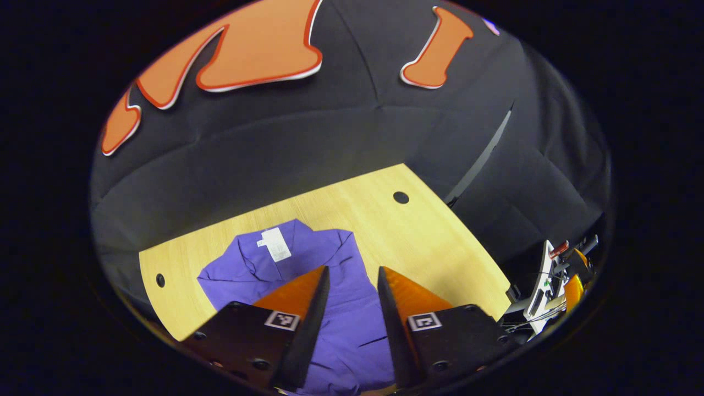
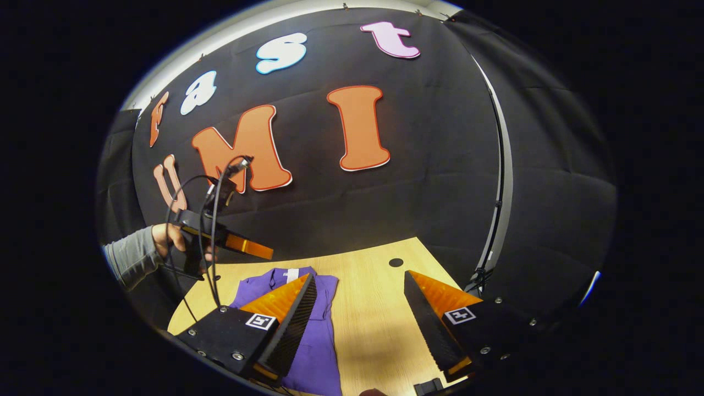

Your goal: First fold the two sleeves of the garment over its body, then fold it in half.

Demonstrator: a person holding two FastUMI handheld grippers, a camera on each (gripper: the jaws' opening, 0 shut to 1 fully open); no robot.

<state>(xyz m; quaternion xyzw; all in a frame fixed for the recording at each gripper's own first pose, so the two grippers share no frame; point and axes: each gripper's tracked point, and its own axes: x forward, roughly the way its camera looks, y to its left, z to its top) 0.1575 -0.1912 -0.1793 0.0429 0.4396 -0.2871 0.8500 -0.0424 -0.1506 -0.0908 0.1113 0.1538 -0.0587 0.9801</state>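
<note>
Black cloth booth wall behind a light wooden desk point(image 1: 434, 242) with round holes in its top. Purple garment point(image 1: 335, 308) lies flat on the desk, collar end toward the wall, a white tag point(image 1: 275, 243) showing at the neck. In the left gripper view the garment looks narrow, its sides apparently folded in over the body, though the lower part is hidden behind the fingers.

Left tool point(image 1: 353, 270) hovers above the garment, fingers apart with purple cloth visible in the gap; nothing held, not touching the cloth. In the right gripper view this tool point(image 2: 264, 252) appears farther off, raised above the desk's far left edge, held by a hand point(image 2: 170, 237) in a grey sleeve point(image 2: 129, 258), black cables point(image 2: 212, 220) looping from it.

Right tool point(image 2: 360, 275) has its fingers wide apart, empty, over bare desk just right of the garment point(image 2: 319, 330); its left finger overlaps the garment's right edge in the view, and contact cannot be told.

Some equipment point(image 1: 555, 280) sits off the desk's right edge in the left gripper view.
</note>
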